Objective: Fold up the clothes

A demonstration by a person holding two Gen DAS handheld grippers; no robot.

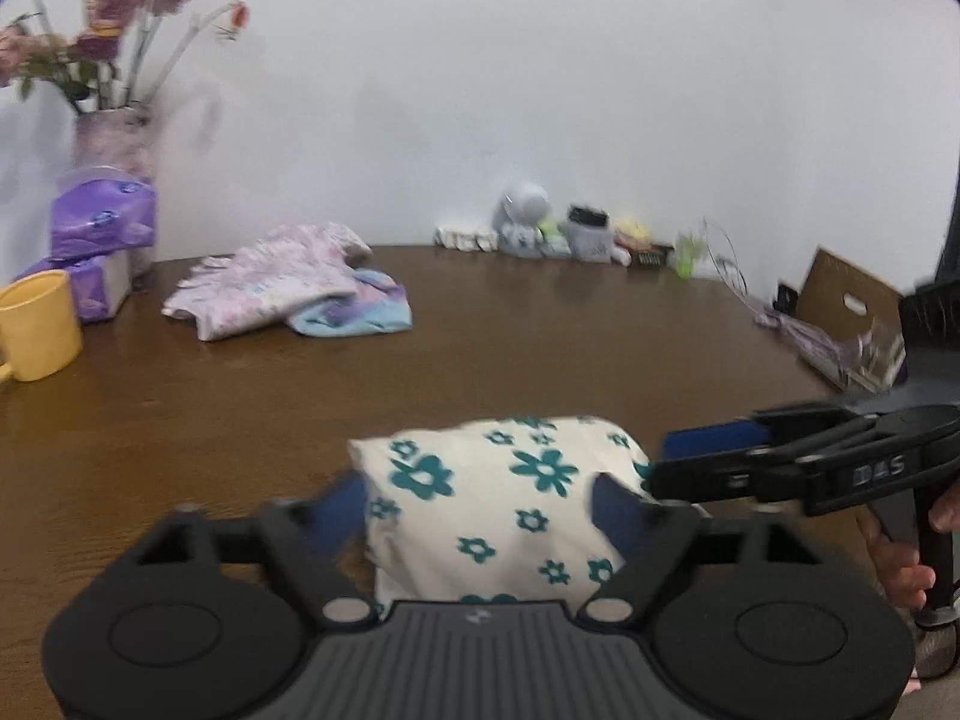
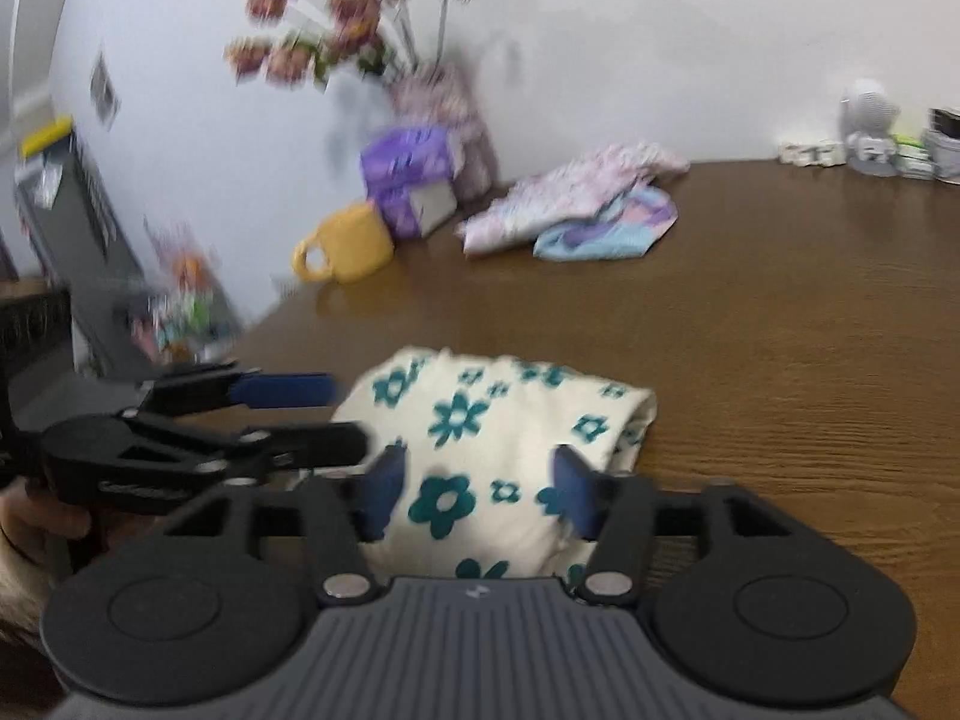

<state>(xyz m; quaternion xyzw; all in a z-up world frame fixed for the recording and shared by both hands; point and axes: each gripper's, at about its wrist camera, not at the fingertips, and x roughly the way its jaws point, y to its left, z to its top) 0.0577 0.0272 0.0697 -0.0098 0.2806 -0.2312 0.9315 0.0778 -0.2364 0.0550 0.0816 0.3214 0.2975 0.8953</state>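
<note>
- Jaws of the left gripper (image 1: 480, 501): spread wide, blue pads either side of the folded cloth, gripping nothing.
- Jaws of the right gripper (image 2: 477, 489): also parted, straddling the same bundle's other end; nothing held.
- Folded cloth (image 1: 510, 492): cream with teal flowers, lying as a compact bundle on the brown bench (image 1: 540, 348), at its near edge, between both grippers.
- Hand (image 1: 906, 564): on the right gripper's handle, at the frame edge.
- Unfolded garments (image 1: 282, 288): pink-patterned piece overlapping a blue-purple one, well beyond the bundle.
- Yellow mug (image 1: 39, 327), purple tissue packs (image 1: 102, 240), flower vase (image 1: 114, 138): far left corner.
- Small clutter (image 1: 552, 234): along the white wall, blurred.
</note>
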